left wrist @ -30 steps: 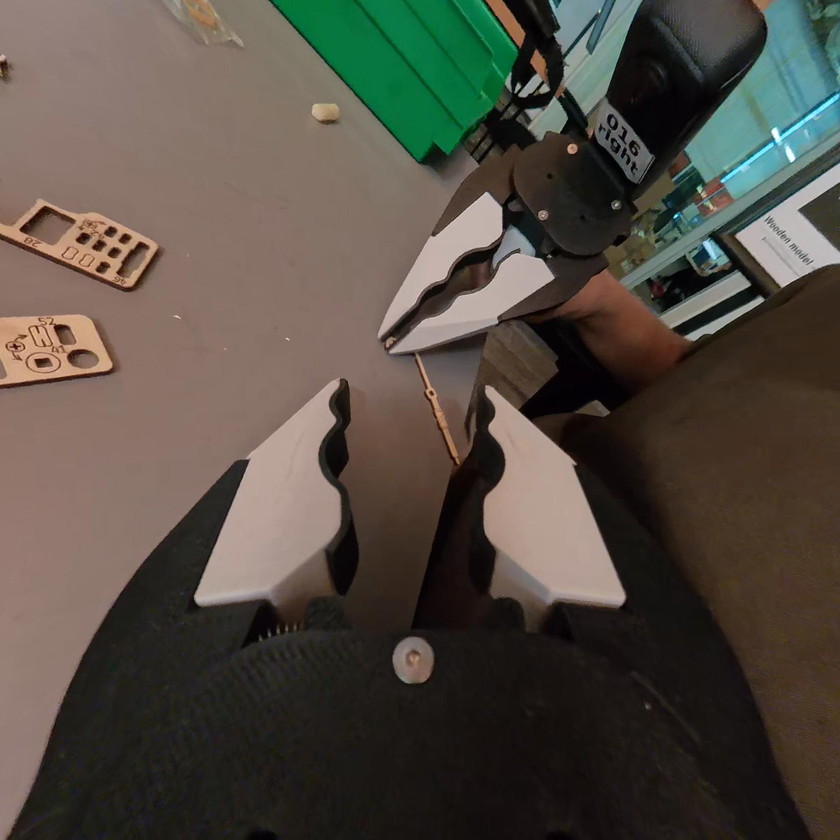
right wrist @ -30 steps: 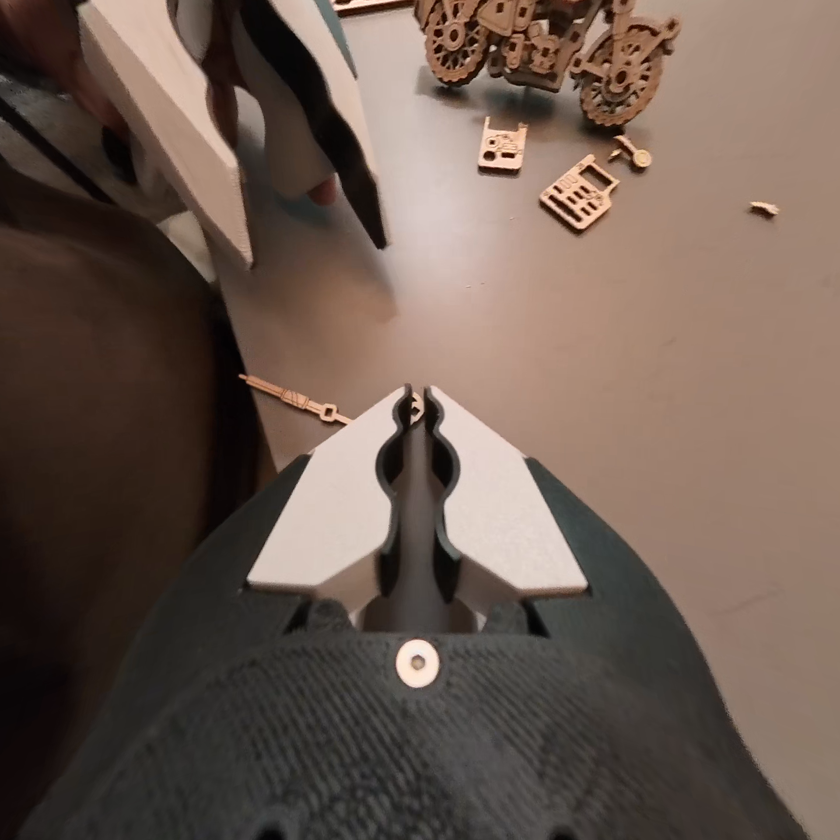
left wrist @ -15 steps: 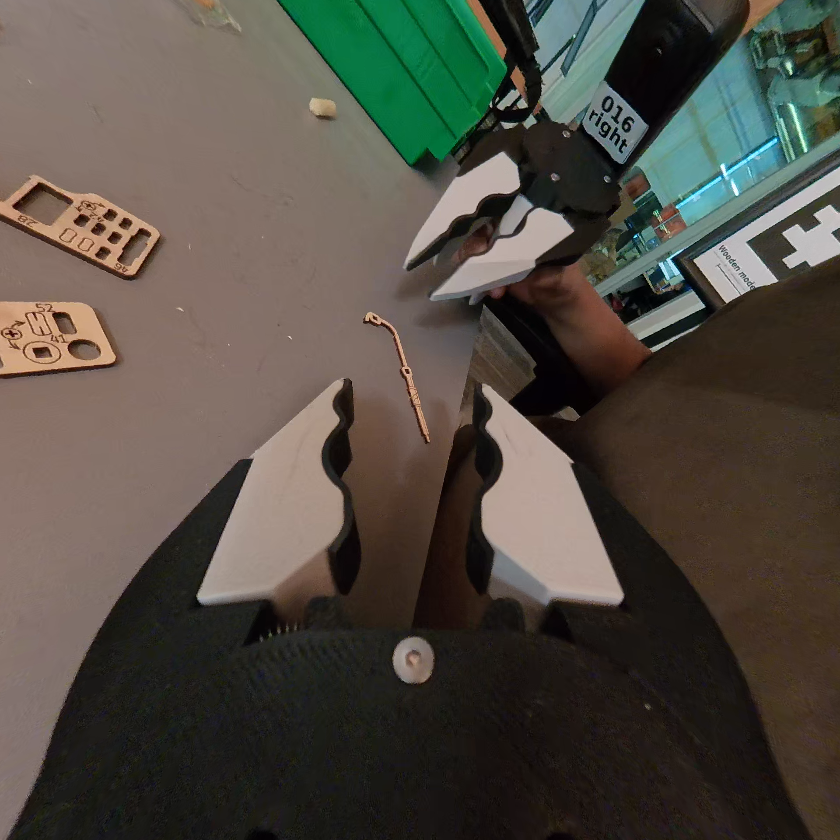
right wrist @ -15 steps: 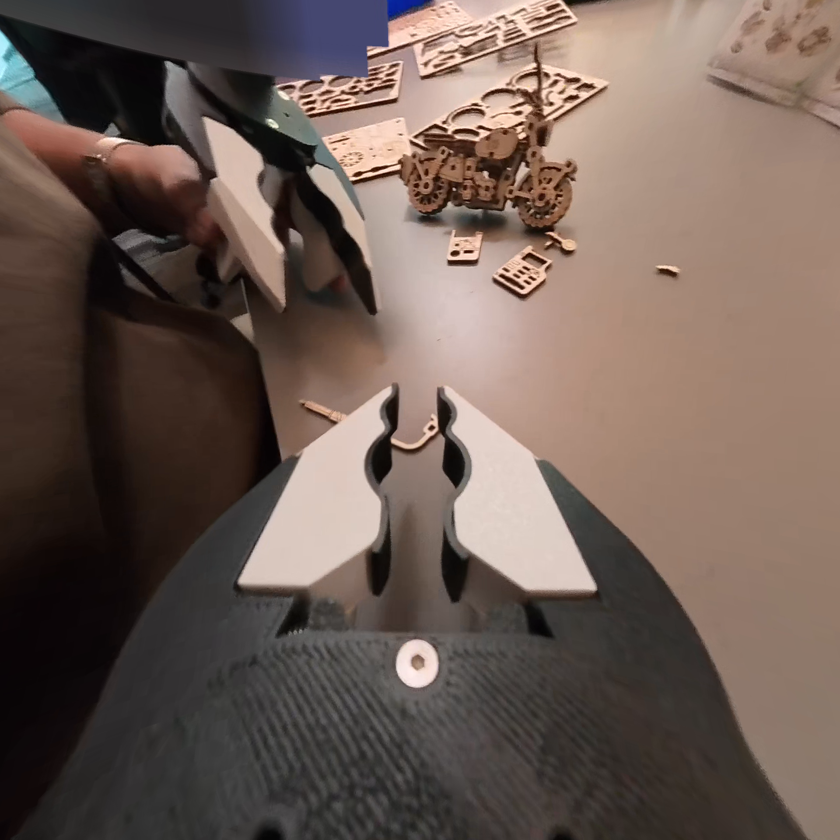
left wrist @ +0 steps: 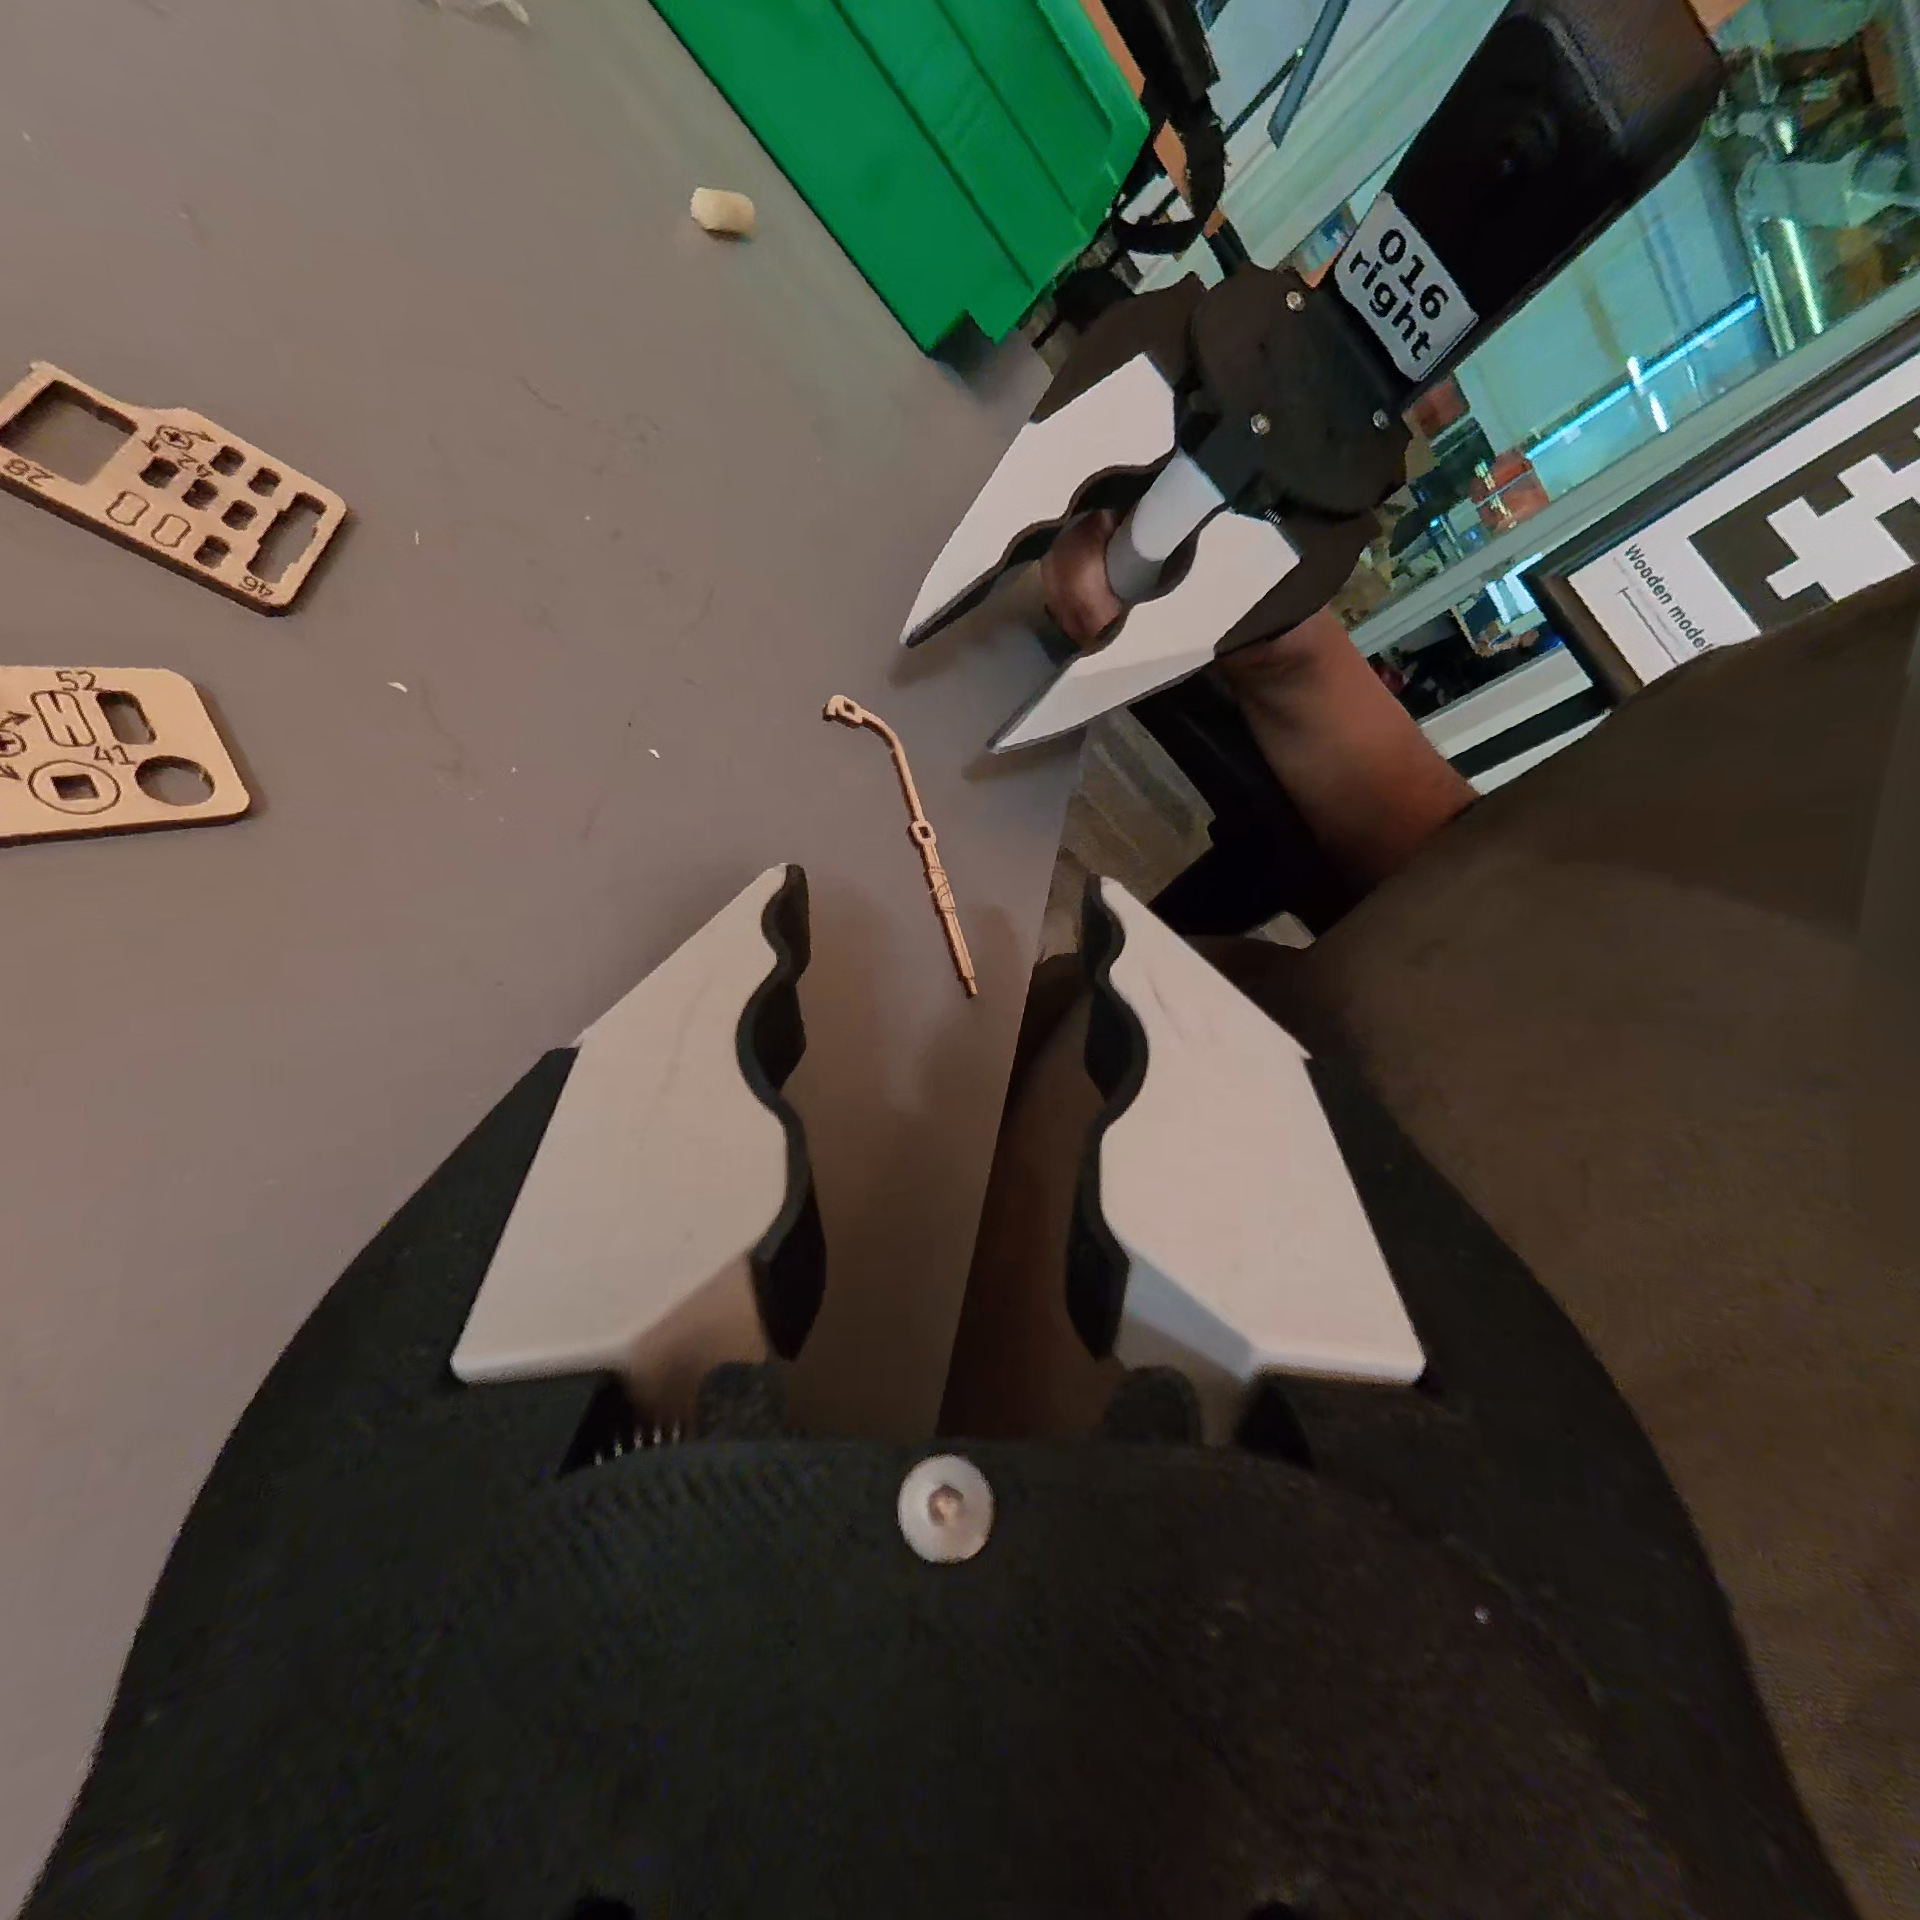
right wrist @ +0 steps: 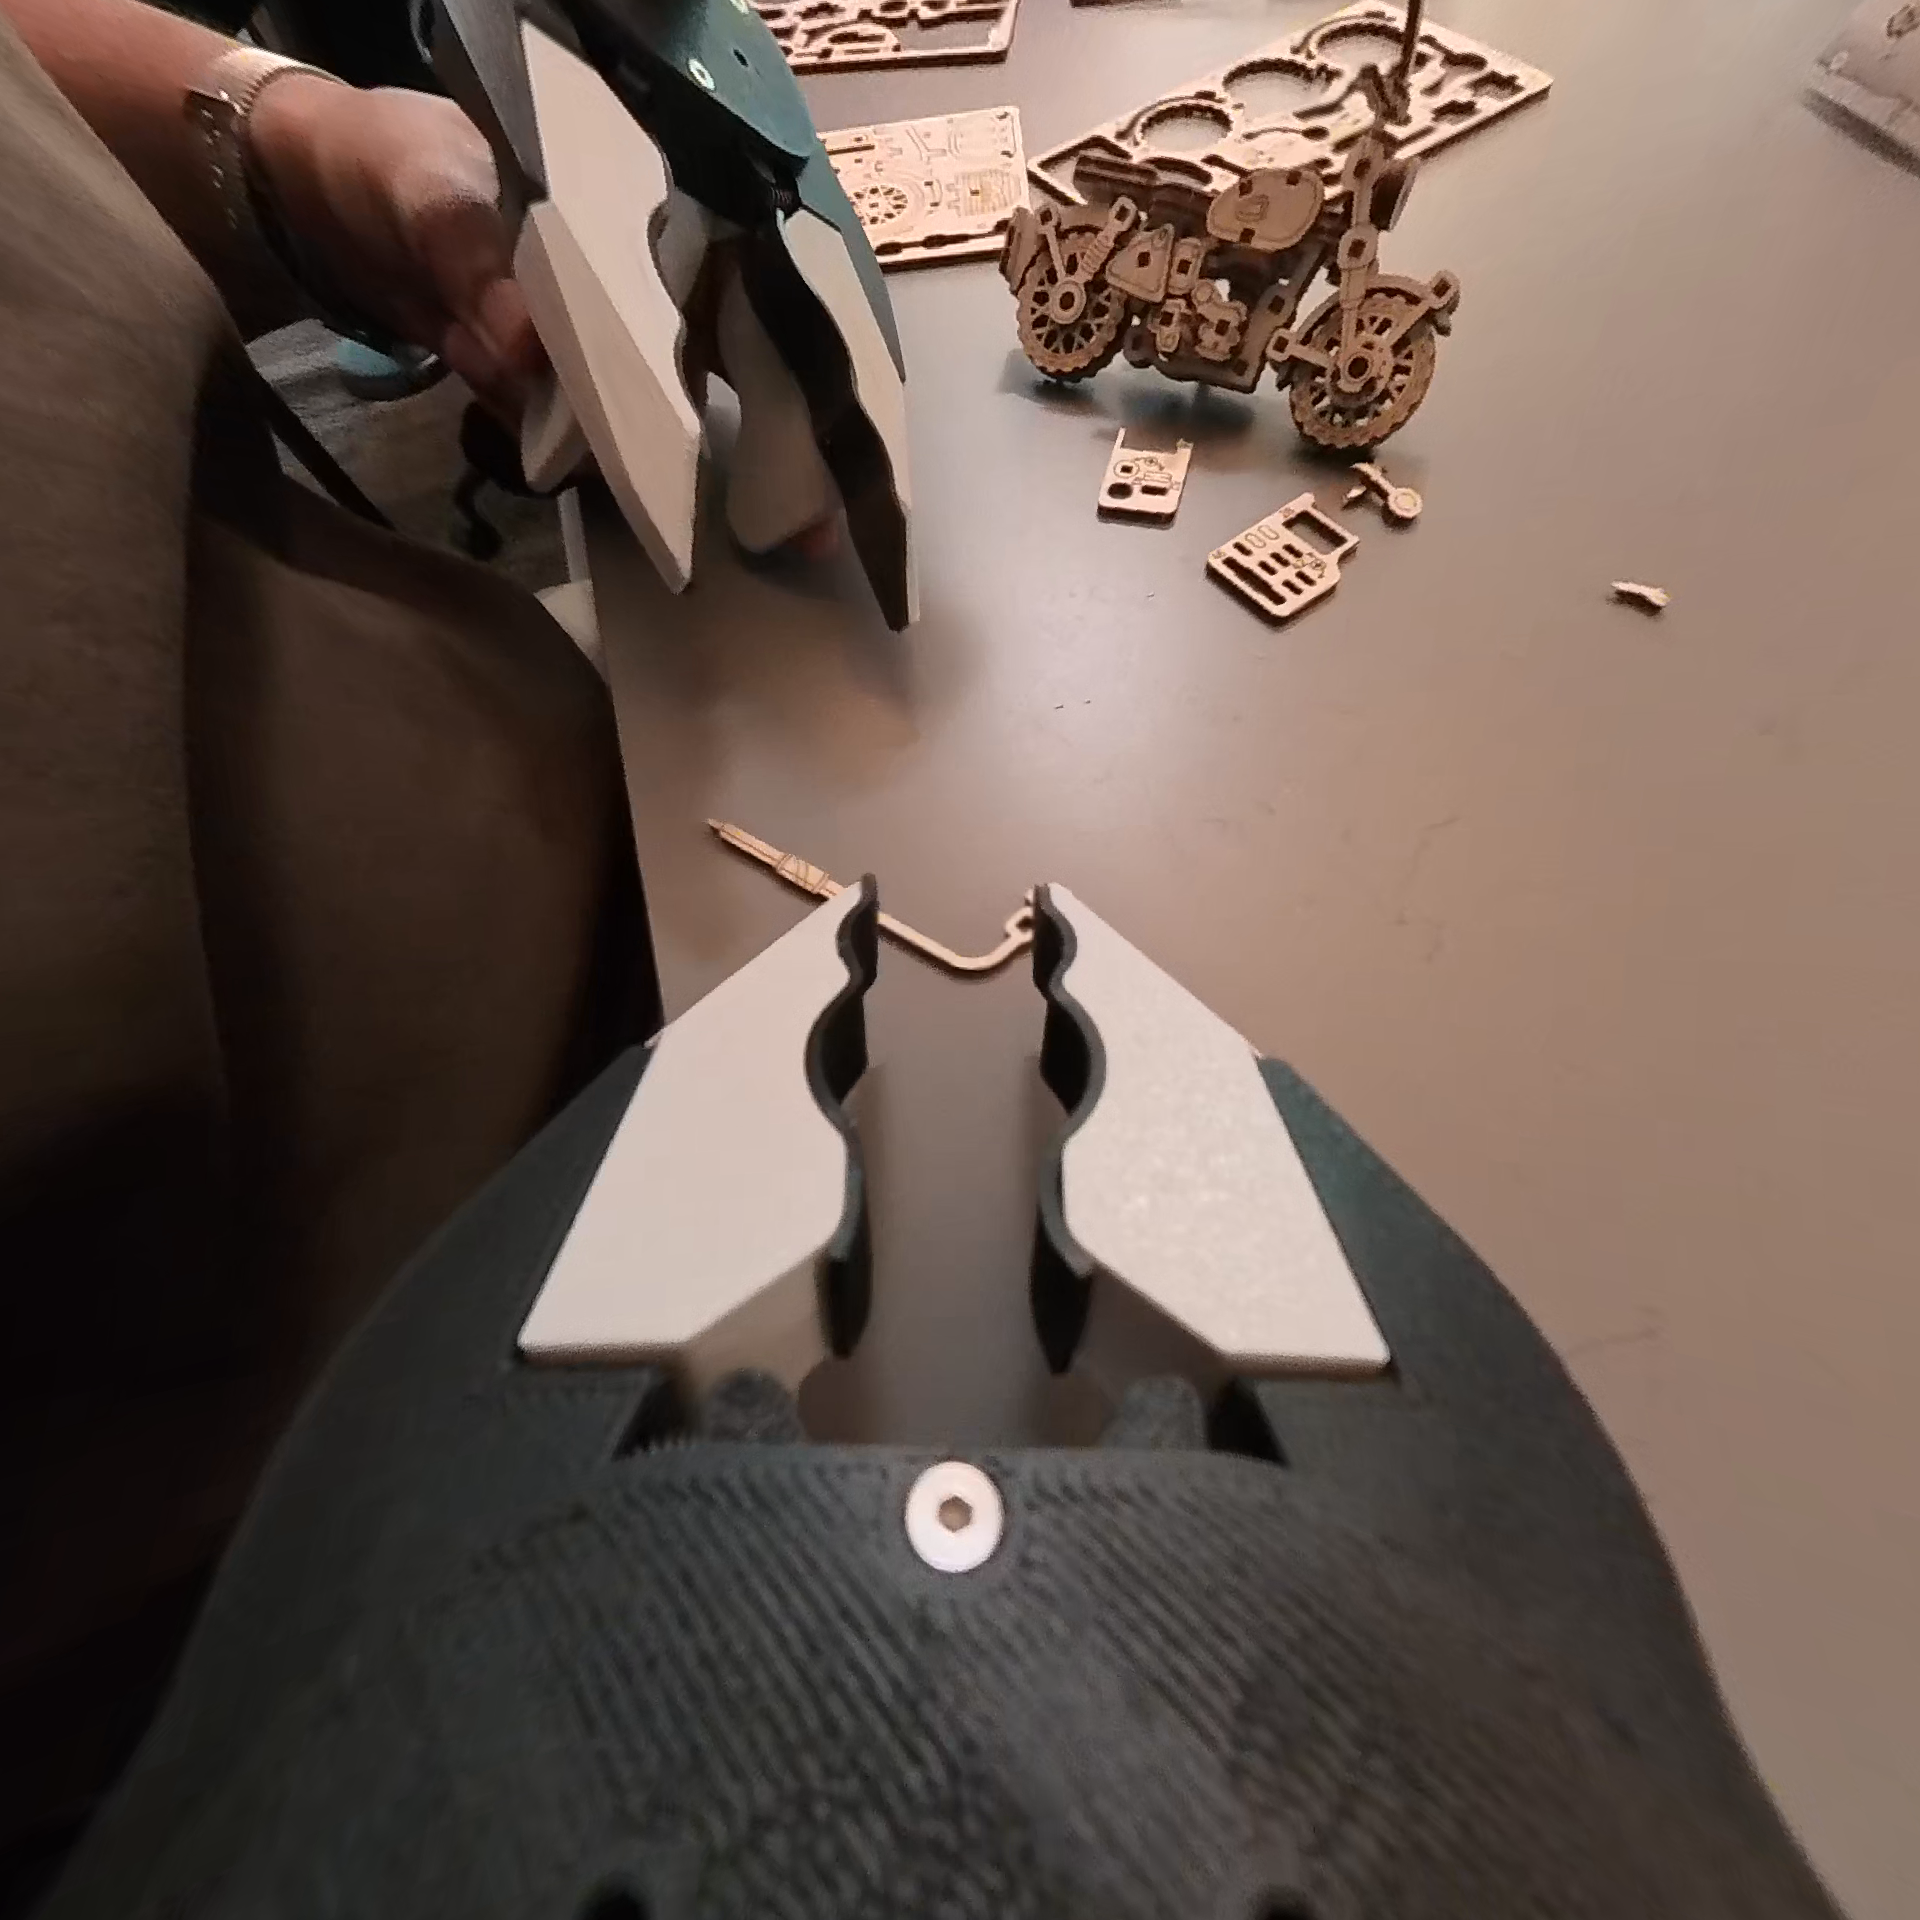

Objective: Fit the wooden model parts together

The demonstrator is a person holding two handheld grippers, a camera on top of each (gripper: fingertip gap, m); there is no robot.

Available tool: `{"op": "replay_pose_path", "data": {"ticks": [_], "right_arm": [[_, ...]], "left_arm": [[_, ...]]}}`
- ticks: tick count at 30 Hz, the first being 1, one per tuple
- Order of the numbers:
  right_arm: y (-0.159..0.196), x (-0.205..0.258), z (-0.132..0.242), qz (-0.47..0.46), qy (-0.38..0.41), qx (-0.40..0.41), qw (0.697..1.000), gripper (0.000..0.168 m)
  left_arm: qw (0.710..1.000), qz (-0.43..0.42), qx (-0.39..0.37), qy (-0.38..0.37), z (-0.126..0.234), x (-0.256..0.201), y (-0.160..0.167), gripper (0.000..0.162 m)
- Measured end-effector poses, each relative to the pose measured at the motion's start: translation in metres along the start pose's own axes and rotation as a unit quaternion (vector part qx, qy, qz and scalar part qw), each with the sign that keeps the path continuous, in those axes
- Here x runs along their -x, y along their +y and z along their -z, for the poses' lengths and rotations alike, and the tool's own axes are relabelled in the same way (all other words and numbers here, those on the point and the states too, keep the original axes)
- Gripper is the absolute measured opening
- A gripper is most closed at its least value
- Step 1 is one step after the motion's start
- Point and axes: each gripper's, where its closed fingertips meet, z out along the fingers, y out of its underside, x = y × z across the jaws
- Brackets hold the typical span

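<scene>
thin rod (left wrist: 914, 831) on table (left wrist: 520, 312) | between both grippers

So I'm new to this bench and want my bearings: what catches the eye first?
A nearly built wooden motorcycle stands far back on the grey table, with cut-out sheets behind it. Near the table's edge lies a thin bent rod, loose between the open left claw and the open right claw.
</scene>
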Motion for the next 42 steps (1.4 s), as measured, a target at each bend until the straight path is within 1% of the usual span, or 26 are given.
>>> {"op": "replay_pose_path", "data": {"ticks": [10,15,20,24,38,42], "right_arm": [[0.01,0.007,-0.009,0.023,-0.009,0.033,0.999,0.028],[0.001,0.023,-0.016,0.033,-0.041,0.016,0.998,0.023],[0.009,0.024,-0.022,0.045,-0.038,0.044,0.997,0.023],[0.009,0.023,-0.023,0.04,-0.039,0.046,0.997,0.022],[0.002,0.024,-0.02,0.034,-0.051,0.023,0.998,0.022],[-0.013,0.015,-0.012,0.004,-0.054,-0.026,0.998,0.021]], "left_arm": [[1.0,-0.001,0.009,-0.005,-0.002,0.001,0.002,0.051],[1.0,0.003,0.013,-0.005,-0.003,0.002,0.003,0.051],[1.0,0.011,0.014,-0.003,-0.003,0.003,0.003,0.051],[1.0,0.018,0.014,0.0,-0.003,0.004,0.003,0.051],[0.999,0.039,0.007,0.012,-0.001,0.005,0.0,0.051],[0.999,0.03,0.014,0.007,-0.002,0.005,0.002,0.051]]}}
